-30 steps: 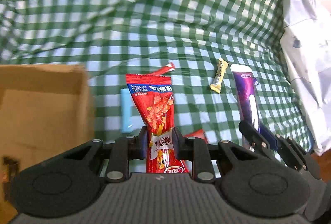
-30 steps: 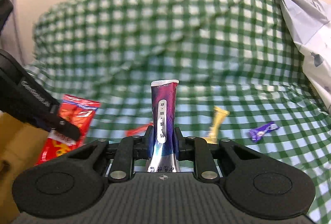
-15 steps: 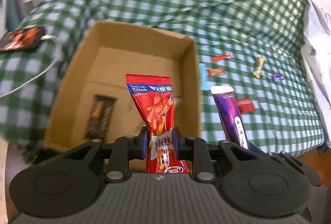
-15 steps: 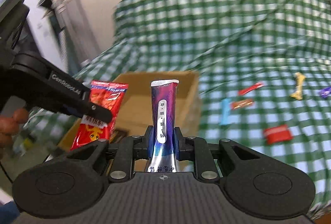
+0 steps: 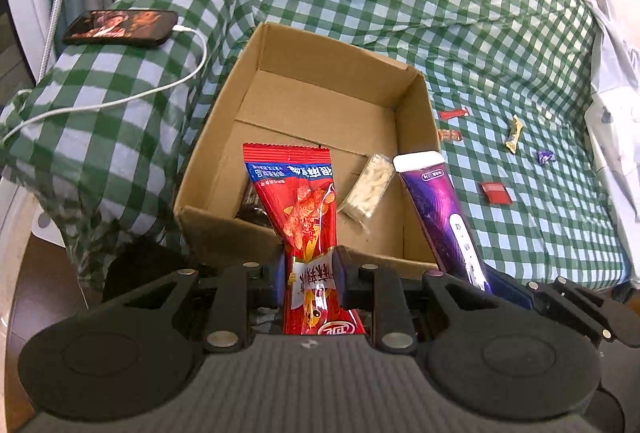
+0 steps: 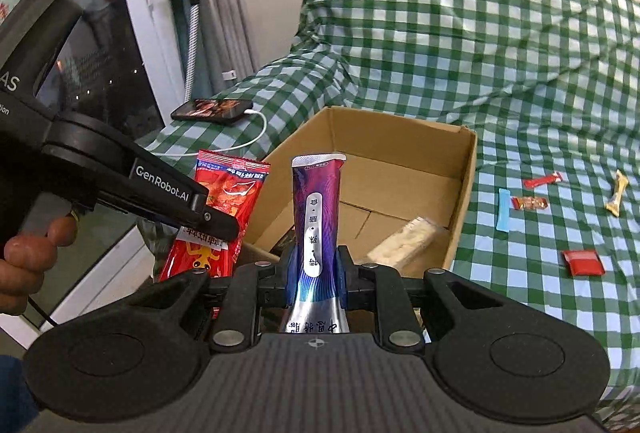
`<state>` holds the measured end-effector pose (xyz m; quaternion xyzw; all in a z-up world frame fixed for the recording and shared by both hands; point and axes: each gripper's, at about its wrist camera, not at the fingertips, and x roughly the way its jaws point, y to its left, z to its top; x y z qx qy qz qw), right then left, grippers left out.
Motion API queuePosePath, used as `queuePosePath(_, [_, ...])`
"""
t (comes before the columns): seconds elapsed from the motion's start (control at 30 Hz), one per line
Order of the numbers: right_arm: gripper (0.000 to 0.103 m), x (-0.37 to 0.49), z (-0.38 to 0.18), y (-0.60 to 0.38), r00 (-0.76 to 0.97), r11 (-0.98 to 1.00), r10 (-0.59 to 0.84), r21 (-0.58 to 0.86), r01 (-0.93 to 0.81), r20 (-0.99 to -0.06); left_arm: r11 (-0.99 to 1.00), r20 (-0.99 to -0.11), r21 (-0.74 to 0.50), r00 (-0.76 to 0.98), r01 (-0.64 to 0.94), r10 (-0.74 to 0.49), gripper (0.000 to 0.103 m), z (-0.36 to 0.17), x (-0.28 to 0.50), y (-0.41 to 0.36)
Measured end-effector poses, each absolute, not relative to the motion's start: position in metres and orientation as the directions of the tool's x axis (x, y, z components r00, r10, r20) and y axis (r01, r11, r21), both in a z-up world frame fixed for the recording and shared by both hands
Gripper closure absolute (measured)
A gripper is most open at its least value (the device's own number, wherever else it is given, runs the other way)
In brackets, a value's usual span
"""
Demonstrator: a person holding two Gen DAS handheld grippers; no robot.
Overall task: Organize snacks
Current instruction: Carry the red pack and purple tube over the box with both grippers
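My left gripper [image 5: 310, 273] is shut on a red snack packet [image 5: 300, 201], which stands upright over the near edge of an open cardboard box [image 5: 412, 105]. To its right, my right gripper [image 6: 316, 275] is shut on a tall purple packet [image 6: 316, 209], seen in the left wrist view as the purple packet [image 5: 436, 205] over the box's right near corner. The box [image 6: 464, 193] holds a clear pack of pale pieces [image 5: 370, 189] and a dark wrapper [image 5: 252, 211], partly hidden behind the red packet. In the right wrist view the left gripper [image 6: 224, 229] holds the red packet [image 6: 224, 201].
Several small snacks lie on the green checked cloth [image 5: 500, 33] right of the box: a blue stick [image 6: 503, 209], red wrappers [image 6: 582, 261], a yellow bar [image 6: 618, 197], a purple candy [image 5: 545, 157]. A phone [image 5: 120, 27] on a white cable [image 5: 132, 95] lies left. A hand [image 6: 28, 257] grips the left tool.
Both grippers have swung left with their packets, from over the snack-strewn cloth to over the cardboard box, whose inside is now in full view.
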<state>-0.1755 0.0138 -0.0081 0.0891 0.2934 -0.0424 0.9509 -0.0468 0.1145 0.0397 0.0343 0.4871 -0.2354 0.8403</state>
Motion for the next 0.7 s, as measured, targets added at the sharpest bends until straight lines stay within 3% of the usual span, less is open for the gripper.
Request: queuePosePath(0.7, [0.082, -0.179, -0.001, 0.042, 0.82, 0.992, -0.063, 0.052, 0.112, -0.568, 0.887, -0.808, -0.222, 0.433, 0.404, -0.4, 0.077, 0.045, -0.056, 0.14])
